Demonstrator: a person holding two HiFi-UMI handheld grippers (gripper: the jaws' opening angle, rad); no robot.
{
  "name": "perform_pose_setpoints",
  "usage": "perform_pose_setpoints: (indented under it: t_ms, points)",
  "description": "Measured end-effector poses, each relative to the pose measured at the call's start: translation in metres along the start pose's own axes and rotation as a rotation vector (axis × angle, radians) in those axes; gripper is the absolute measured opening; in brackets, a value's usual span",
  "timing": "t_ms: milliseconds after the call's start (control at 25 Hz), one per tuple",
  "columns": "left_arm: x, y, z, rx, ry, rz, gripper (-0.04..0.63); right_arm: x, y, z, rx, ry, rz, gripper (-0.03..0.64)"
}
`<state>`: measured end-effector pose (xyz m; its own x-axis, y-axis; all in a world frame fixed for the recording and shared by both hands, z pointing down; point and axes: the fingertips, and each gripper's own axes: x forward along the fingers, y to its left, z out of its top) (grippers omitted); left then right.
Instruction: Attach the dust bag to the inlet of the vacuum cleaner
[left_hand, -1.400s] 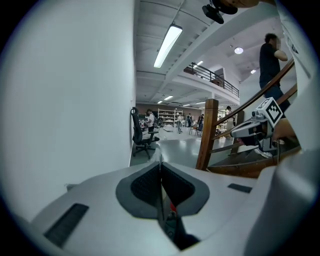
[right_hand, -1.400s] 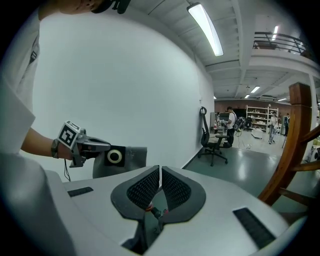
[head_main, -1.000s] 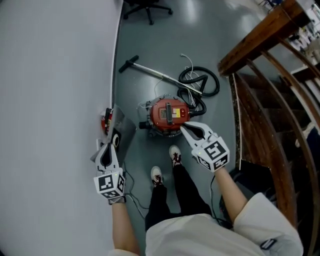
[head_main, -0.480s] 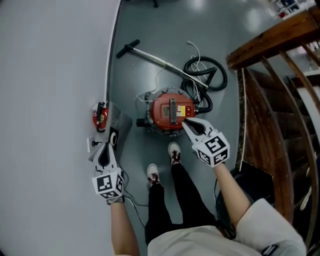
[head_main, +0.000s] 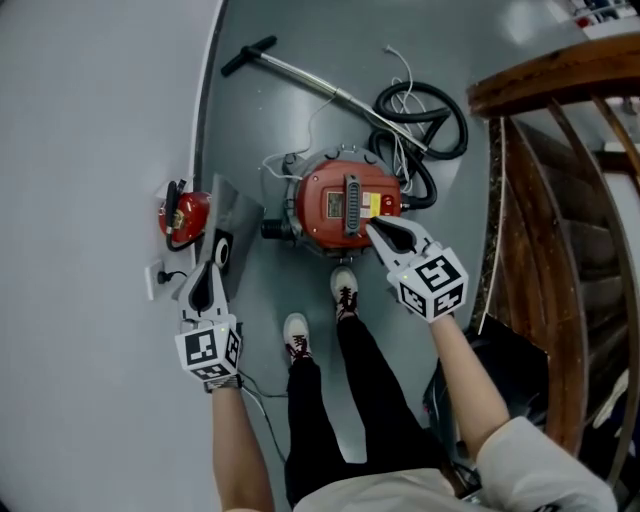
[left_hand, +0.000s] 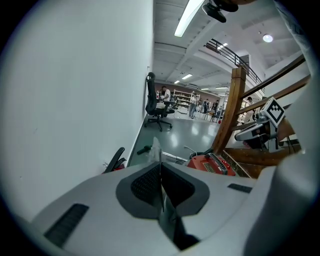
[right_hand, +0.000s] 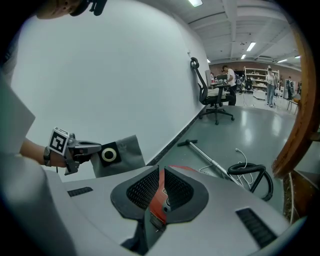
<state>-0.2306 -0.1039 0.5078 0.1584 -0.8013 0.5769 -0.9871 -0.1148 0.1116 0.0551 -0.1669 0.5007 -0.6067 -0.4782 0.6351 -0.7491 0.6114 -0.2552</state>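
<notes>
Both claws have sunk lower. Left claw (head_main: 211, 272) pinches the bag (head_main: 238, 215) at nine o'clock of the vacuum (head_main: 345, 205); right claw (head_main: 374, 229), closed on nothing, hovers above it. Attaching is all left.

Left gripper (head_main: 211, 270) jaws clamped; right gripper (head_main: 376, 229) jaws apparently closed.

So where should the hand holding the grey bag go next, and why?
Probably swing the left gripper, shut on the dust bag, across to the black stub on the vacuum cleaner, which looks like the inlet. The bag hangs by the wall, apart from the vacuum, so its round collar hasn't met that stub. The right gripper, shut and empty, hovers over the vacuum.
</notes>
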Motion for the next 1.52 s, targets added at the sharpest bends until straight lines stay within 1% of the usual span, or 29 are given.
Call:
perform_pose_setpoints:
  t_ms: [240,360,640,680,760,800,920,1080,1280,1440,1520]
  points:
    - [0.035,-0.004,-0.035,-0.001,0.035,-0.030,0.013,0.025,-0.020,-0.027,0.027,0.044,-0.001,0.034]
    - [0.049,-0.006,-0.052,0.010,0.054,-0.041,0.013,0.035,-0.030,-0.040,0.052,0.049,-0.009,0.034]
    - [0.077,-0.011,-0.085,-0.010,0.072,-0.032,0.013,0.051,-0.043,-0.068,0.113,0.070,-0.009,0.036]
    - [0.081,-0.013,-0.089,-0.014,0.073,-0.032,0.013,0.053,-0.043,-0.070,0.126,0.070,-0.004,0.047]
    - [0.088,-0.017,-0.097,-0.024,0.078,-0.038,0.012,0.056,-0.045,-0.075,0.148,0.071,0.003,0.100]
    - [0.091,-0.019,-0.100,-0.028,0.082,-0.042,0.012,0.056,-0.046,-0.076,0.153,0.070,0.001,0.110]
    - [0.098,-0.022,-0.108,-0.034,0.094,-0.050,0.013,0.059,-0.051,-0.079,0.172,0.061,0.000,0.112]
    - [0.109,-0.023,-0.116,-0.048,0.105,-0.042,0.014,0.065,-0.054,-0.085,0.205,0.060,0.036,0.128]
    - [0.121,-0.027,-0.124,-0.063,0.116,-0.045,0.013,0.075,-0.052,-0.096,0.224,0.086,0.071,0.138]
    - [0.126,-0.032,-0.130,-0.078,0.119,-0.054,0.012,0.075,-0.052,-0.096,0.243,0.060,0.078,0.138]
    - [0.127,-0.032,-0.131,-0.097,0.112,-0.055,0.012,0.076,-0.052,-0.096,0.256,0.053,0.081,0.138]
